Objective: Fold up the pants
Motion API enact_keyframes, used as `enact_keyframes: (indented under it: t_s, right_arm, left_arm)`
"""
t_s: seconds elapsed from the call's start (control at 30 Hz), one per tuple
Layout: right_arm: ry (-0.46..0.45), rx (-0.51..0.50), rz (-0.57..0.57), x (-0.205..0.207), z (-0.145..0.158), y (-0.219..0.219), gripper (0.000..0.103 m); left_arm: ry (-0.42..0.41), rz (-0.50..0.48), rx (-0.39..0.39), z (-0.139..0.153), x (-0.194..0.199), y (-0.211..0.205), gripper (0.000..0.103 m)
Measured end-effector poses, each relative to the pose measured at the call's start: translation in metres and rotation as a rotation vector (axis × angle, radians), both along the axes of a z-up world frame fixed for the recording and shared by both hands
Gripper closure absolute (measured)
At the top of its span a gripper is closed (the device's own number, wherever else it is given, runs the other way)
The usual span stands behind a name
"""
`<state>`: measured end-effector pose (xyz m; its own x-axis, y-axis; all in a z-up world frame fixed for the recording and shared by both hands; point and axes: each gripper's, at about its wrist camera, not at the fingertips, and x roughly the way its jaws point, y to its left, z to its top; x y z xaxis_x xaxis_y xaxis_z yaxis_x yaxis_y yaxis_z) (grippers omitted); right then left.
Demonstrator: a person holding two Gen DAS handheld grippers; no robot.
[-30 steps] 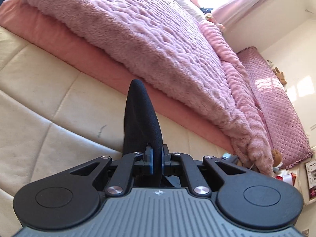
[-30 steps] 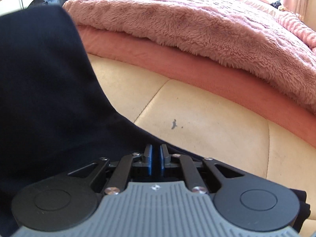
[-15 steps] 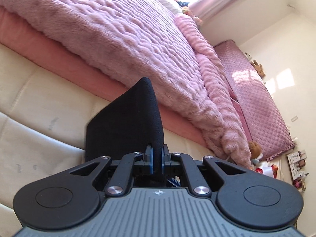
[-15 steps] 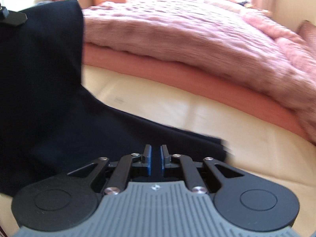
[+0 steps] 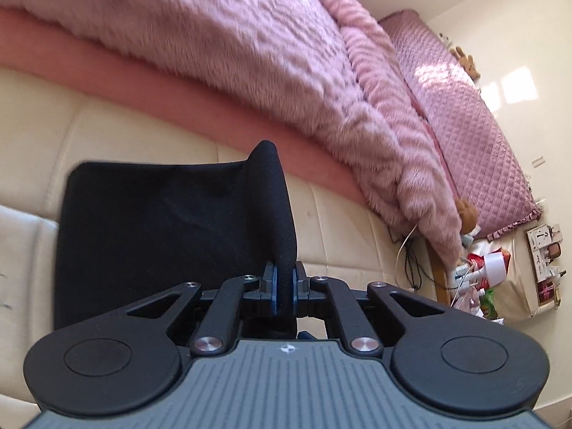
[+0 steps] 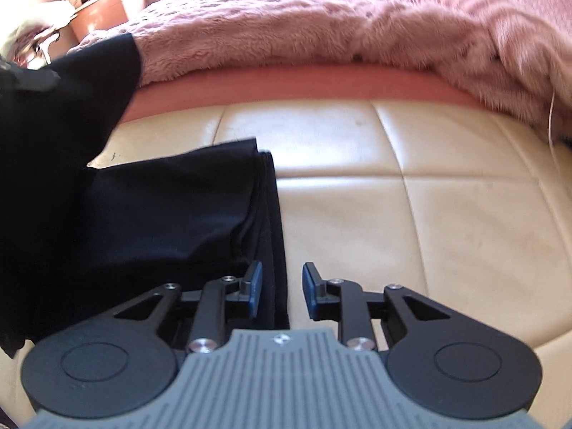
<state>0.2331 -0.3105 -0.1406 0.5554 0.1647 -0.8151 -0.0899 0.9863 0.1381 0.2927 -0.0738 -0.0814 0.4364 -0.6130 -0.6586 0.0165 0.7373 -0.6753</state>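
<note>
Left wrist: my left gripper [image 5: 283,286] is pinched tight on a raised fold of the black pants [image 5: 168,236], the cloth standing up between the blue pads while the rest spreads flat to the left over the cream cushion [image 5: 339,236]. Past it lies a pink blanket [image 5: 232,53] on a salmon mattress edge, and further right a quilted pink cover [image 5: 461,114], white wall and clutter on the floor by a cable [image 5: 404,246].

Right wrist: my right gripper [image 6: 282,295] stands with its fingers apart and nothing clamped; the folded edge of the pants runs just inside the left pad, lying on the cushion. A lifted part of the cloth hangs at upper left, where the other gripper's tip shows dimly. A terracotta pot [image 6: 102,14] sits beyond the blanket.

Risks, as I judge them: if I lower the left side unevenly, the top layer may land skewed over the stacked edge. The smooth cushion could let the lower layers slide. Dragging the open right fingers across the edge would rumple it.
</note>
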Motion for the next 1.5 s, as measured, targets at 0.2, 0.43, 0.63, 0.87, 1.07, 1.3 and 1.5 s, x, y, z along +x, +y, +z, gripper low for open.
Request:
enact_keyframes:
  t_s: [0.2, 0.43, 0.63, 0.87, 1.07, 1.3, 1.5]
  right_arm:
    - [0.003, 0.101, -0.044, -0.004, -0.016, -0.011, 0.082]
    - [-0.020, 0.183, -0.062, -0.009, -0.025, -0.021, 0.082]
    - [-0.028, 0.197, -0.053, -0.010, -0.028, -0.023, 0.081]
    - [-0.036, 0.189, -0.046, -0.011, -0.028, -0.023, 0.081]
    - [-0.036, 0.164, -0.036, -0.011, -0.024, -0.021, 0.082]
    - [-0.126, 0.133, -0.104, -0.030, 0.024, -0.032, 0.081]
    - [-0.162, 0.117, 0.054, -0.037, 0.053, 0.011, 0.085]
  left_arm:
    - [0.072, -0.031, 0.002, -0.038, 0.009, -0.019, 0.096]
    - [0.134, -0.012, 0.010, -0.054, 0.014, -0.028, 0.096]
    - [0.088, -0.003, -0.005, -0.019, 0.017, -0.041, 0.096]
    - [0.223, 0.008, -0.044, -0.069, 0.026, -0.055, 0.086]
    - [0.163, -0.018, -0.088, -0.048, 0.016, -0.036, 0.078]
    - [-0.020, -0.019, 0.150, -0.005, -0.022, 0.012, 0.076]
    - [-0.063, -0.028, 0.338, -0.015, -0.060, 0.039, 0.076]
